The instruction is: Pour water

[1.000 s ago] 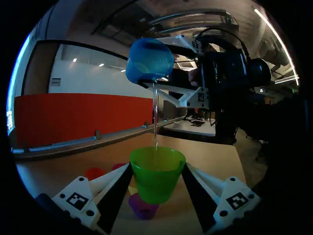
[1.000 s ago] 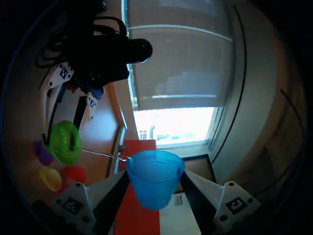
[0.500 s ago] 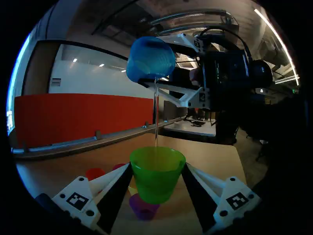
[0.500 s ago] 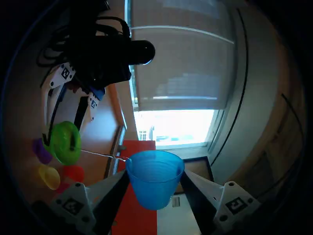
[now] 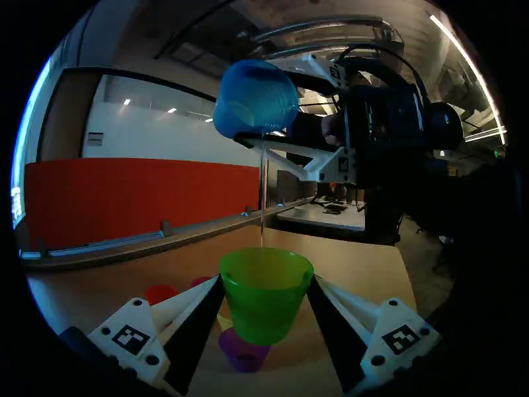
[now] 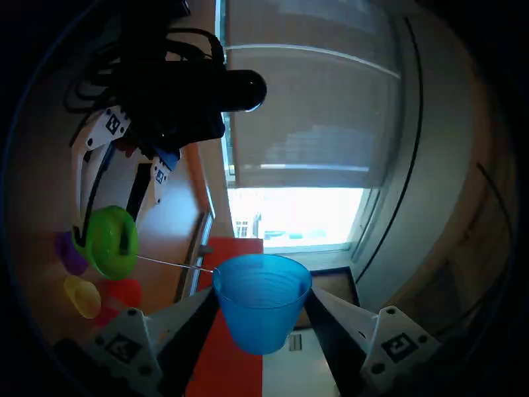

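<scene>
Water stream [image 5: 263, 198] from blue cup [image 5: 254, 99] pinched in right claw [image 6: 262, 296] into green cup [image 5: 266, 294] pinched in left claw [image 5: 266, 283]

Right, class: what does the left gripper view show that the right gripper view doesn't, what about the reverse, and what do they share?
Left gripper view: a red wall and ceiling lights. Right gripper view: a bright window under a blind. Shared: the tipped blue cup, a thin water stream falling into the green cup, and a purple cup on the table.
</scene>
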{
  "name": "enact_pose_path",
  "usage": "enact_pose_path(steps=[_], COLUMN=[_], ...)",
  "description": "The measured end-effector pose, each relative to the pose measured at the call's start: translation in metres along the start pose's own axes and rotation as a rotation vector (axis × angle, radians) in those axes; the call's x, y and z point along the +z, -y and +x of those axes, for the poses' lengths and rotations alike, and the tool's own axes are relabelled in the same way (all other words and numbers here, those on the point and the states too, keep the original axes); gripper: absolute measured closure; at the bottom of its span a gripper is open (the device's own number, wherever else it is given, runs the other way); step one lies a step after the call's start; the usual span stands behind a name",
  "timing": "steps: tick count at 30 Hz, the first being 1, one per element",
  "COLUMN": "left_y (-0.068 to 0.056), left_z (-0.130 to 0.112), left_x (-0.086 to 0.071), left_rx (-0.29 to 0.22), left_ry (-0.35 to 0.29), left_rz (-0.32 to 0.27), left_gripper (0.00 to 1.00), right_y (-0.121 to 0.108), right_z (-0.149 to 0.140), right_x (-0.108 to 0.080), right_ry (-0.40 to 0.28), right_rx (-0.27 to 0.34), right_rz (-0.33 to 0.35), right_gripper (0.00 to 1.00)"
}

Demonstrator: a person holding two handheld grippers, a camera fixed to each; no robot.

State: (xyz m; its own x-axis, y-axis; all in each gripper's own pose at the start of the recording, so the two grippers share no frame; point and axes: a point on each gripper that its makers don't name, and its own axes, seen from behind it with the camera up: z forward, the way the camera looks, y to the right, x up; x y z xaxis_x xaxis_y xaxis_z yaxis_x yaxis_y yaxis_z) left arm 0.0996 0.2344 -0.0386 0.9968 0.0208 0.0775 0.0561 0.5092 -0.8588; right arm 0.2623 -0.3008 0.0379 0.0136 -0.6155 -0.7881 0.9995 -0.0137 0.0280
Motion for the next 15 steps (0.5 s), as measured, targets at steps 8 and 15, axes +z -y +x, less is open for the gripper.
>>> enact_pose_path(steps=[8,15], left_y=[0.0022,0.0017], left_z=[0.0004,0.0014], left_x=[-0.0001,-0.0014], left_rx=[-0.004,-0.004], left_ry=[-0.003,-0.003], left_rz=[0.003,0.003], left_gripper=[0.15,0.14], right_y=[-0.0006,-0.0002], right_z=[0.0021,0.0015], right_x=[0.0011,0.0011], right_ry=[-0.002,-0.002], right_rx=[-0.008,-0.01], right_rz=[-0.001,0.0], right_gripper=[0.11,0.11])
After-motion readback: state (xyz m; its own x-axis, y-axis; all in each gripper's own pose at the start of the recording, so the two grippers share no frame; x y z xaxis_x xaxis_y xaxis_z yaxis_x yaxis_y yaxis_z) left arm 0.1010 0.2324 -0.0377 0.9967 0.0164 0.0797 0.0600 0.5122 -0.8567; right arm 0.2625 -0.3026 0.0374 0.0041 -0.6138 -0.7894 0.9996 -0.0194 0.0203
